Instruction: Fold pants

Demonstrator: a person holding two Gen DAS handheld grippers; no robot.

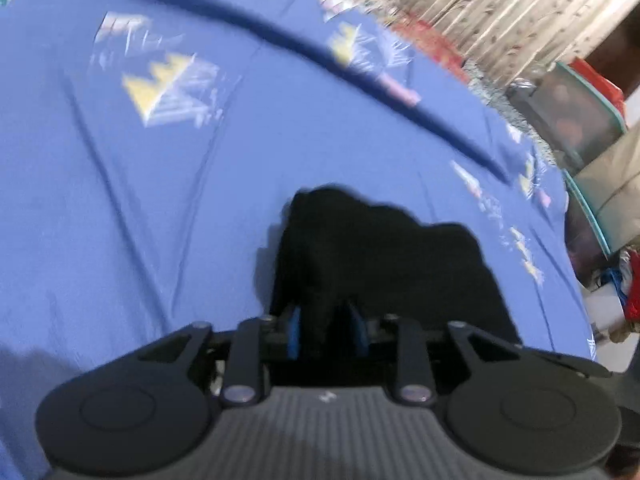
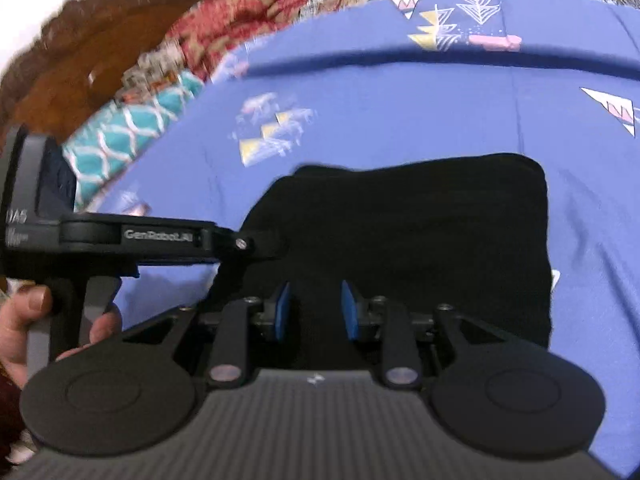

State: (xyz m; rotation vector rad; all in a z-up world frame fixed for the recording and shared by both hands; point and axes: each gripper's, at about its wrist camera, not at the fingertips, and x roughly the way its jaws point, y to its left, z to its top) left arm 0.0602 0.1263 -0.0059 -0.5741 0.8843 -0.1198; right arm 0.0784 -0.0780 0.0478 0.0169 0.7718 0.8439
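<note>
**Black pants bunched on the blue sheet, both grippers on them**

While both cameras are a bit smeared, the setup is easy enough to read. Starting with the left wrist view: the blue bedsheet (image 1: 168,208) fills the whole left side and most of the top, with yellow-and-white geometric prints scattered on it. Bottom centre of the frame is the left gripper (image 1: 326,330), its blue pads drawn in close with a fold of the black pants (image 1: 384,264) pinched between them. The pants sit just right of centre, rumpled into a dark heap on the sheet. Far right edge shows some cluttered storage boxes (image 1: 576,120) and, up top, a pale patterned curtain (image 1: 500,12).

Right wrist view now. At the left edge a hand (image 2: 24,320) grips the handle of the other tool, whose arm reaches in to the pants' left edge around mid-frame. Upper left has a dark wooden headboard (image 2: 80,52) and a red patchwork quilt (image 2: 248,12), plus a teal patterned pillow (image 2: 132,132). Bottom centre, the right gripper (image 2: 316,310) has its pads narrowed with black cloth bunched between them, looks like it's nipping the fabric. The pants spread from centre to the right, lying as a broad folded slab on the sheet.
</note>
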